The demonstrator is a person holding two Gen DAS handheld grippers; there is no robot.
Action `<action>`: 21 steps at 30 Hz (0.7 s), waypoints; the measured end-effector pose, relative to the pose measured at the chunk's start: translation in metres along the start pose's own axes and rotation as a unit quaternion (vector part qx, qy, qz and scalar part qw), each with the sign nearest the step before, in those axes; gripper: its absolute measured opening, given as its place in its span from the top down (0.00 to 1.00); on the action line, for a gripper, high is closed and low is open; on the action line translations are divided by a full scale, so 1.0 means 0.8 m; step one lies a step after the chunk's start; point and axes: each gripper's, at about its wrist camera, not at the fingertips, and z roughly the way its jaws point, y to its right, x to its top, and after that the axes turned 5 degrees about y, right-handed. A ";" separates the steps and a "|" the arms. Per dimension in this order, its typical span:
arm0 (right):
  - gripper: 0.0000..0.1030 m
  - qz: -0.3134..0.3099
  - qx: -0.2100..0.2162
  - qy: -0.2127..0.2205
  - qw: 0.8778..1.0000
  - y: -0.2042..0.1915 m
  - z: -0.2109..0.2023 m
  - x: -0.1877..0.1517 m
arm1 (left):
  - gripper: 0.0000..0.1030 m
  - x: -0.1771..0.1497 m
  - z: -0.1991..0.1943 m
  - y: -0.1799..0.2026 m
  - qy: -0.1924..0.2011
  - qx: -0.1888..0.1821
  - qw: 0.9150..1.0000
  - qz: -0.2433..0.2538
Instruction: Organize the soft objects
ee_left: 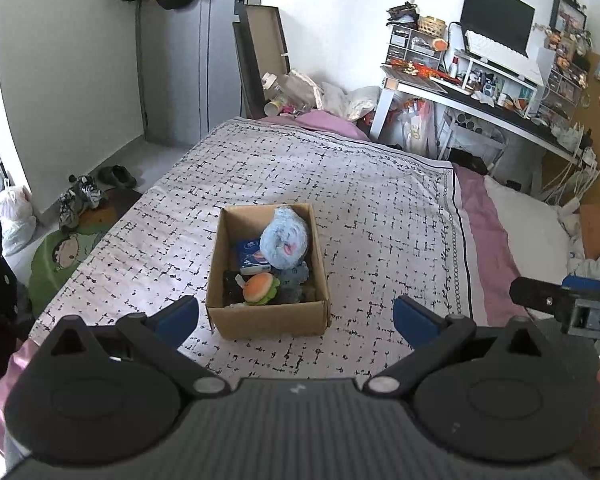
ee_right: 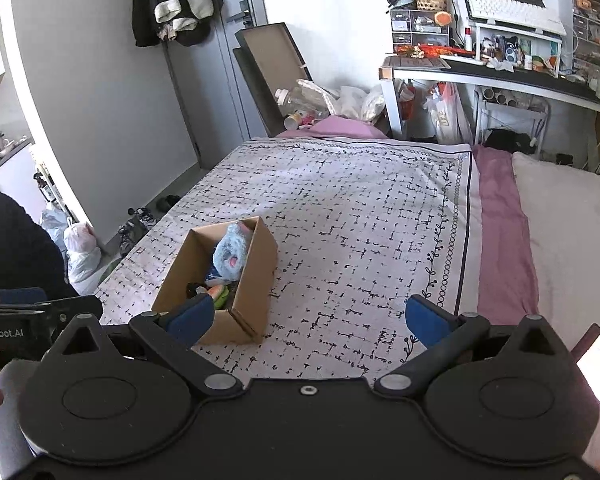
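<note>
On the patterned bedspread (ee_left: 360,200), a cardboard box (ee_left: 268,316) of plush toys (ee_left: 284,236); both jaws wide, empty.

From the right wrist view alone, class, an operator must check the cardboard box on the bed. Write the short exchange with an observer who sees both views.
Operator: A finger of my right tongs hides the near end of the cardboard box. What lies there?
Observer: A burger plush, close against the near wall.
Operator: And beside the blue plush?
Observer: A blue-and-white packet, lower in the box, with the plush partly over it.
</note>
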 end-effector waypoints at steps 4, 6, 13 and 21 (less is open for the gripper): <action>0.00 -0.003 0.002 0.001 1.000 -0.001 -0.006 -0.003 | 0.00 -0.005 -0.009 0.003 0.004 0.000 1.000 0.004; 0.00 -0.006 0.001 0.001 1.000 -0.003 -0.009 -0.004 | 0.01 -0.007 -0.012 0.003 0.005 0.001 1.000 0.002; 0.00 -0.014 -0.005 -0.001 1.000 -0.006 -0.016 -0.010 | 0.01 -0.015 -0.017 0.004 0.004 0.003 1.000 -0.007; 0.00 -0.015 -0.015 -0.002 1.000 -0.002 -0.018 -0.015 | 0.00 -0.022 -0.019 0.007 0.004 0.001 1.000 -0.008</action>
